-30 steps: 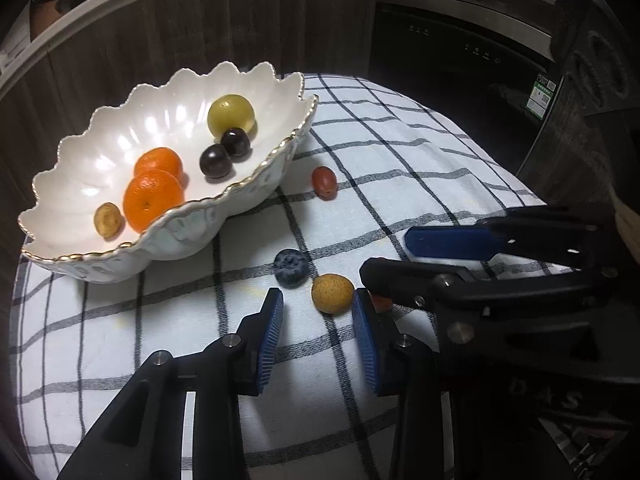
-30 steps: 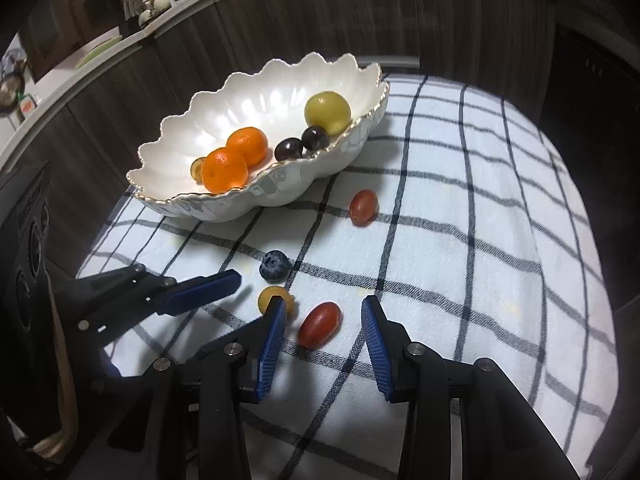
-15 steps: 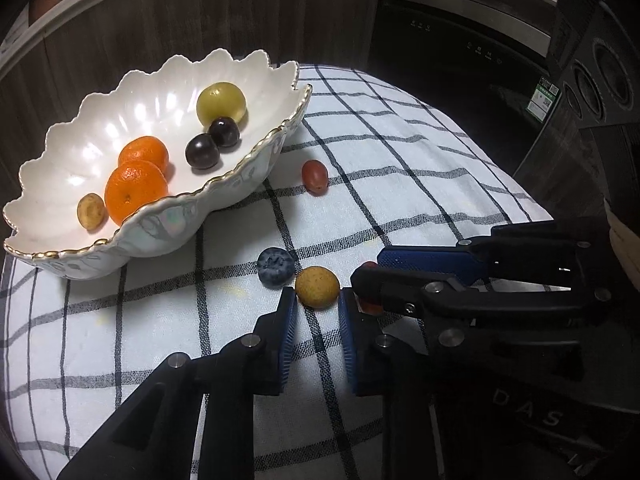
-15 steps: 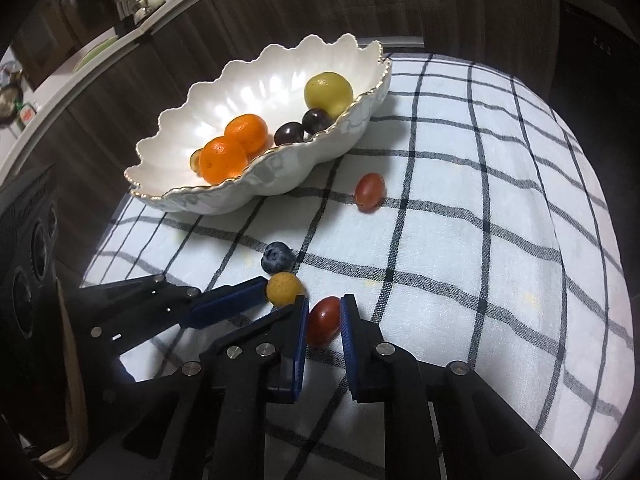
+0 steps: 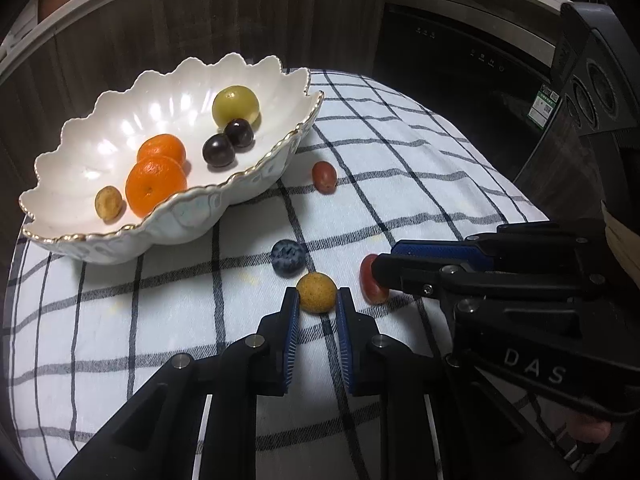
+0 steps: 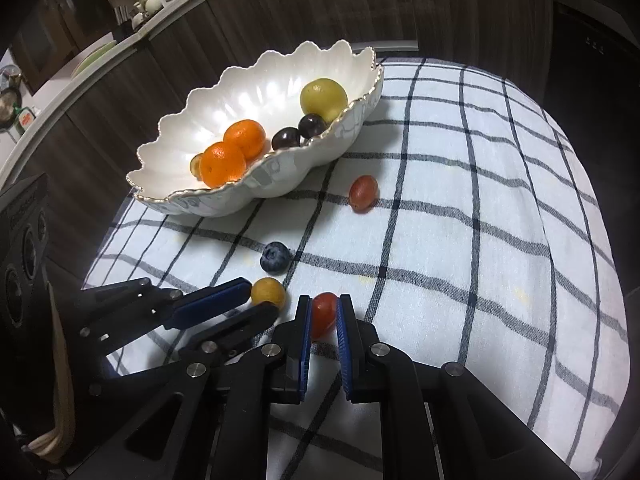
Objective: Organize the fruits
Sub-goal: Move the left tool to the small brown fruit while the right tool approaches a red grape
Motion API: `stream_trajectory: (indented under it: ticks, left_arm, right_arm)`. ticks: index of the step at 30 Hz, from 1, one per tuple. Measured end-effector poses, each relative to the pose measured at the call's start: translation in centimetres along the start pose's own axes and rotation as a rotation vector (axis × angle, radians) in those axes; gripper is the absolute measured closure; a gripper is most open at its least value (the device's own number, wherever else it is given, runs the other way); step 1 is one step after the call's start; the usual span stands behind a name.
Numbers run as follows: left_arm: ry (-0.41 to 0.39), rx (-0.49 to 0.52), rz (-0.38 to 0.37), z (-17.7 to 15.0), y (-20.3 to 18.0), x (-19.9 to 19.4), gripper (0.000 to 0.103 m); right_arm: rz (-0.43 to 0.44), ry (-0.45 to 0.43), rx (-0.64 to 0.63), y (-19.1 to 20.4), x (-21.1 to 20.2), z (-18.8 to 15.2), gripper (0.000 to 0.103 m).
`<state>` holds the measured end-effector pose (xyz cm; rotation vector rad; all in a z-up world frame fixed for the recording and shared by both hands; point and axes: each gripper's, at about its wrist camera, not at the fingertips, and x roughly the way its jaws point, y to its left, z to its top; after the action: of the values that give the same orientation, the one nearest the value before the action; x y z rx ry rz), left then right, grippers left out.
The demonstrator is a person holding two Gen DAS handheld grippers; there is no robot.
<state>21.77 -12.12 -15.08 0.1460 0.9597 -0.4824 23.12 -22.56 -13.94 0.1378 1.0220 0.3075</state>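
A small yellow-brown fruit (image 5: 316,292) lies on the checked cloth (image 5: 400,152), and my left gripper (image 5: 317,298) is shut on it. Just to its right a red grape (image 6: 322,314) sits between the blue pads of my right gripper (image 6: 323,308), which is shut on it. From the left wrist view that grape (image 5: 370,285) is half hidden behind the right gripper's fingers (image 5: 432,280). A blueberry (image 5: 288,258) and a second red grape (image 5: 323,176) lie loose on the cloth. The white scalloped bowl (image 5: 256,180) holds two mandarins, two dark grapes, a green fruit and a small yellow-brown one.
The cloth (image 6: 460,200) stretches bare to the right of the bowl (image 6: 280,176) and drops off at its far and right edges. Dark wooden cabinet fronts (image 5: 200,28) stand behind the bowl. A dark appliance (image 5: 460,72) is at the back right.
Both grippers went from open to shut: the left closed on the yellow-brown fruit, the right on the near red grape. The loose fruit and the bowl stayed where they were.
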Motion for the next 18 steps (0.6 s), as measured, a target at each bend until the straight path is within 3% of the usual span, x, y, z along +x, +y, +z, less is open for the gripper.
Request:
stream_trajectory:
  ticks: [15,18]
  left_arm:
    - [0.005,-0.010,-0.009,-0.3,0.2,-0.1,0.085]
    - [0.003,-0.014,-0.011,-0.3,0.2,-0.1,0.084]
  right_arm:
    - [0.021,0.010,0.008,0.2,0.8,0.3,0.087]
    - [0.025,0.020,0.015,0.1,1.0,0.4,0.079]
